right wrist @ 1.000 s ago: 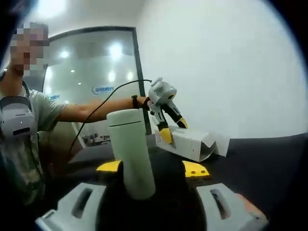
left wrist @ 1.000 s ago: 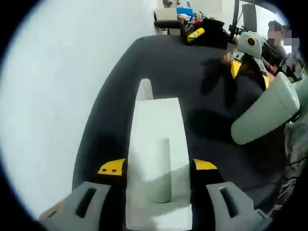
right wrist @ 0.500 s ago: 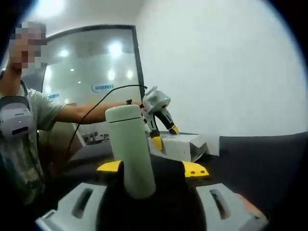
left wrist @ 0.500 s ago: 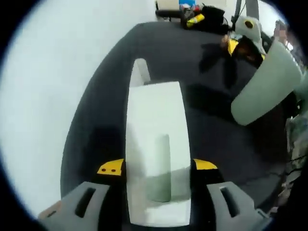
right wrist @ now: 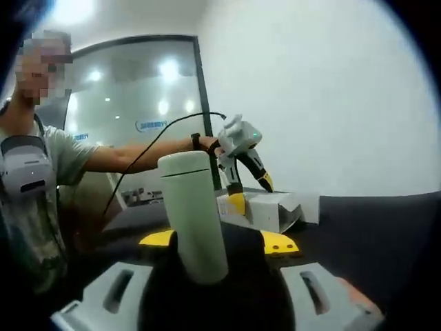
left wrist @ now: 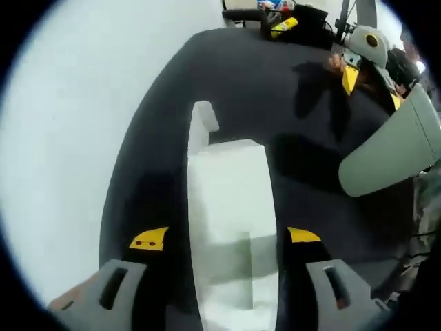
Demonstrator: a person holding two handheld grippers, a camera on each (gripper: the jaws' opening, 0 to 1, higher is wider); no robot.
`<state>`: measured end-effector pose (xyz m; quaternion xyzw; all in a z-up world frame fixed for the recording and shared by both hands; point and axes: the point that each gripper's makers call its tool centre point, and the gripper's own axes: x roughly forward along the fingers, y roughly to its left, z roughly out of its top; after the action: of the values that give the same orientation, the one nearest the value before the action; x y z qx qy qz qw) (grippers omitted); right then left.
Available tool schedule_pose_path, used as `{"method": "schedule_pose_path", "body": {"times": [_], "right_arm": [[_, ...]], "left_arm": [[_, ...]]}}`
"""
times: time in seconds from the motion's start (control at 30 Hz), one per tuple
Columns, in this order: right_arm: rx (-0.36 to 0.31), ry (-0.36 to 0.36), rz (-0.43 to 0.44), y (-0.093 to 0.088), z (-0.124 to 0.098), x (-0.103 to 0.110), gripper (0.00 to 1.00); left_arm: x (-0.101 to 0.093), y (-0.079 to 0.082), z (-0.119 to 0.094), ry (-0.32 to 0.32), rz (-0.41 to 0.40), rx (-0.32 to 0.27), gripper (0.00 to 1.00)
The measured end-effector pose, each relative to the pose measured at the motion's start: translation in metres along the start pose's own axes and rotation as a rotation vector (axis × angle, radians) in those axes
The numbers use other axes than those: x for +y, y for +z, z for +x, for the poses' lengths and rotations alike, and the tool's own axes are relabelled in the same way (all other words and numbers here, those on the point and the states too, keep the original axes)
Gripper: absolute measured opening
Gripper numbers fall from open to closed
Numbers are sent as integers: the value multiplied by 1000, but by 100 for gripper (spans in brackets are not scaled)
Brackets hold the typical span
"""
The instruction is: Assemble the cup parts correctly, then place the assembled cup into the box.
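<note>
right gripper (right wrist: pixel 217 243) clamped on pale green cup (right wrist: pixel 195 214), left gripper (left wrist: pixel 227 238) gripping white box (left wrist: pixel 231 227), dark table (left wrist: pixel 262 96)

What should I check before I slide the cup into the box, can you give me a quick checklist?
1. Right tongs shut on the pale green cup: ok, it stands upright between the jaws.
2. Lid on the cup: ok, a capped top with a seam shows in the right gripper view.
3. Left tongs shut on the white box: ok, jaws sit against both long sides.
4. Box mouth open: ok, flaps stand open at its far end.
5. Cup lined up with the mouth: not ok, the cup is off to the side of the box.
6. Box interior free: cannot tell.
</note>
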<state>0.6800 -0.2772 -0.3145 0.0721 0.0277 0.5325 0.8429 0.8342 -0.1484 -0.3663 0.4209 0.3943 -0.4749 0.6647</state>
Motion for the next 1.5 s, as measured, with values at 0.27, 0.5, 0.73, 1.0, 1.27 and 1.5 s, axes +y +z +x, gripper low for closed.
{"method": "schedule_pose_path", "body": {"times": [0.27,0.5,0.73,1.0,1.27,1.5], "right_arm": [[-2,5,4,0,1,1,43],[-6,18,7,1,3,4,42],[-11,22,8,3,2,5,42],[-14,24,7,4,2,6,42],[-21,20,15,5,-2,4,42],[-48,18,27,10,-7,1,42]], "left_arm": [[6,21,13,-3,50,43,57],[10,29,25,-4,90,105,59],[-2,20,32,-22,90,124,54],[5,22,28,-9,83,100,51],[18,32,6,26,62,3,50],[25,49,-38,49,-18,-243,49]]}}
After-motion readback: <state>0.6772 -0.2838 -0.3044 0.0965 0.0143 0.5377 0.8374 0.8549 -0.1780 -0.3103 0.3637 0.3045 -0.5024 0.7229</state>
